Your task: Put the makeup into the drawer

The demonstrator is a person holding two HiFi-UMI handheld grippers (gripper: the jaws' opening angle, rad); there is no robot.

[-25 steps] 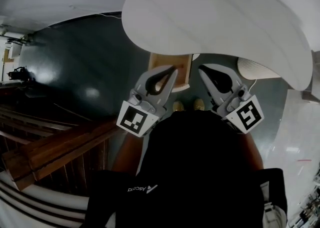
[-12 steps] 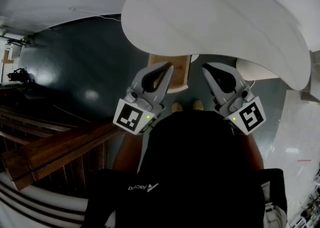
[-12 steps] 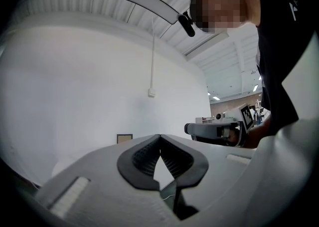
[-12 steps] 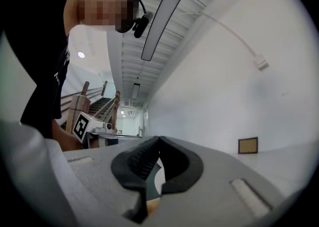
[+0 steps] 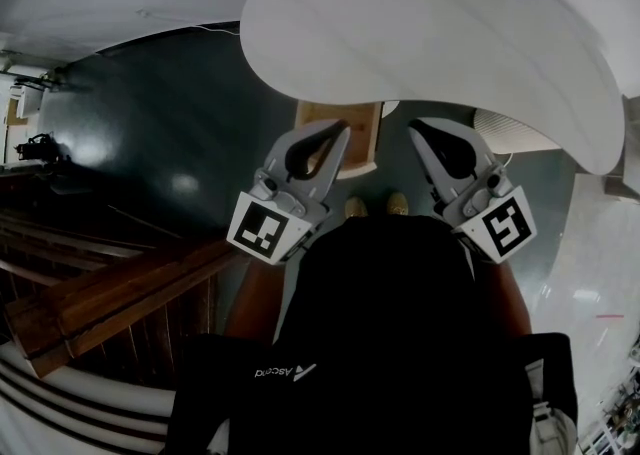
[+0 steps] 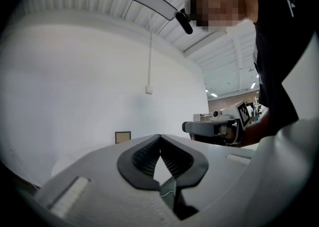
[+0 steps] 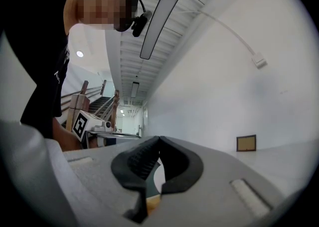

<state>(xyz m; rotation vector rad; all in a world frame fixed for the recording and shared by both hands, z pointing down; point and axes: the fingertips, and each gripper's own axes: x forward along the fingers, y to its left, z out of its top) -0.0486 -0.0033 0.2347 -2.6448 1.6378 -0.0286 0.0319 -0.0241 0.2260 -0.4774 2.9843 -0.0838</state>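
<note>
Wooden drawer (image 5: 364, 135) just beyond left gripper (image 5: 342, 130)

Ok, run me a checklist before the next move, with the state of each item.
1. Left gripper open for a grasp: not ok; jaws shut, tips touching, nothing between.
2. Right gripper open: not ok; shut likewise, empty.
3. Grippers apart from each other: ok; a gap shows in the head view.
4. Makeup located: not ok; none shows in any view.
5. Drawer ready: cannot tell; a wooden box sits partly under the white table, the rest hidden.
</note>
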